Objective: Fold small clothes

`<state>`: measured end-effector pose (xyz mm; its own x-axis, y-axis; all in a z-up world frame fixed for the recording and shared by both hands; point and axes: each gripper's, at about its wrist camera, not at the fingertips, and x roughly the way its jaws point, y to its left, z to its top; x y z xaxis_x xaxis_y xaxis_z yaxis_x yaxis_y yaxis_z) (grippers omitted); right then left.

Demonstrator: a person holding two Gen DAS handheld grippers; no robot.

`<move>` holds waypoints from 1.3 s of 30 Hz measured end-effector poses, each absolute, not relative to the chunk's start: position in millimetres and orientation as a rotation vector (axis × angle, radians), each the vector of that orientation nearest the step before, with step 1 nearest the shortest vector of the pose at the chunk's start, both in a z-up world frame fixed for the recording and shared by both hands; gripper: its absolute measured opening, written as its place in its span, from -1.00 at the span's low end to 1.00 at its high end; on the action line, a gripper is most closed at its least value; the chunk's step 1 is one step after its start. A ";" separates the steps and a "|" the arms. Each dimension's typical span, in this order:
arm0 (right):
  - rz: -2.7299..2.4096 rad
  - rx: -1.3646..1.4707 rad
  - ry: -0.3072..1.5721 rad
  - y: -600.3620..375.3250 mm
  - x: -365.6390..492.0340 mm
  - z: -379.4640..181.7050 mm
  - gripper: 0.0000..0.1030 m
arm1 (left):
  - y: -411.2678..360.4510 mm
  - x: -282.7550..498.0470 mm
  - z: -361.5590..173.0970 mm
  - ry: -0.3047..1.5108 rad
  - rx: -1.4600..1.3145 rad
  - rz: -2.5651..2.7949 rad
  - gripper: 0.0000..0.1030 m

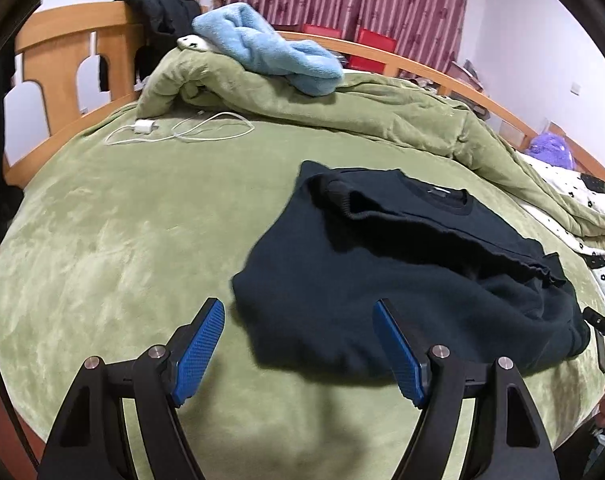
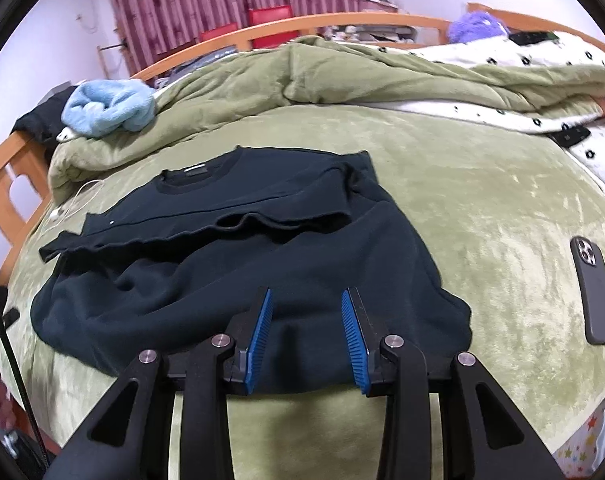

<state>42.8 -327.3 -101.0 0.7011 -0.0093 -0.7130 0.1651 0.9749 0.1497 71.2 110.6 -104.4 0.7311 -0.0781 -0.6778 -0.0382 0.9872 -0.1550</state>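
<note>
A dark navy sweater (image 1: 382, 264) (image 2: 242, 272) lies flat on the green bed cover (image 1: 102, 240). Its collar points away from me, and one edge is folded back across its middle in a rumpled band. My left gripper (image 1: 298, 306) hovers over the sweater's near left corner. It is open wide, and its blue pads (image 1: 200, 344) touch nothing. My right gripper (image 2: 306, 294) hangs over the sweater's near hem. It is open with a narrower gap, and the fabric shows behind that gap, not pinched between the pads.
A dark phone (image 2: 594, 292) lies on the cover to the right of the sweater. A white charger and cable (image 1: 146, 126) lie at the far left. A heaped green duvet (image 1: 342, 108) carries a light blue towel (image 1: 270, 52). The wooden bed frame (image 1: 62, 40) bounds the far side.
</note>
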 end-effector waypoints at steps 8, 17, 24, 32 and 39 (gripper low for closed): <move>-0.049 0.197 0.777 -322.3 36.4 -103.8 -0.41 | 82.1 97.9 -103.8 0.765 -0.154 -0.049 0.46; -0.013 0.224 0.804 -337.6 66.8 -108.2 -0.58 | 70.5 140.3 -117.9 0.813 -0.152 -0.012 0.46; 0.033 0.250 0.868 -336.0 108.4 -122.9 -0.57 | 60.7 173.2 -130.9 0.843 -0.068 0.002 0.45; 0.057 0.233 0.949 -319.6 156.7 -145.0 -0.57 | 53.1 201.6 -140.1 0.842 -0.018 0.003 0.45; 0.045 0.245 0.946 -323.0 195.3 -136.3 -0.57 | 53.9 222.0 -129.7 0.810 -0.044 -0.028 0.45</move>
<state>195.3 -323.0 -136.3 0.5865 0.1447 -0.7969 0.0690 0.9714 0.2272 222.0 53.9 -129.7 0.6894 -0.0413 -0.7232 0.0080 0.9987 -0.0494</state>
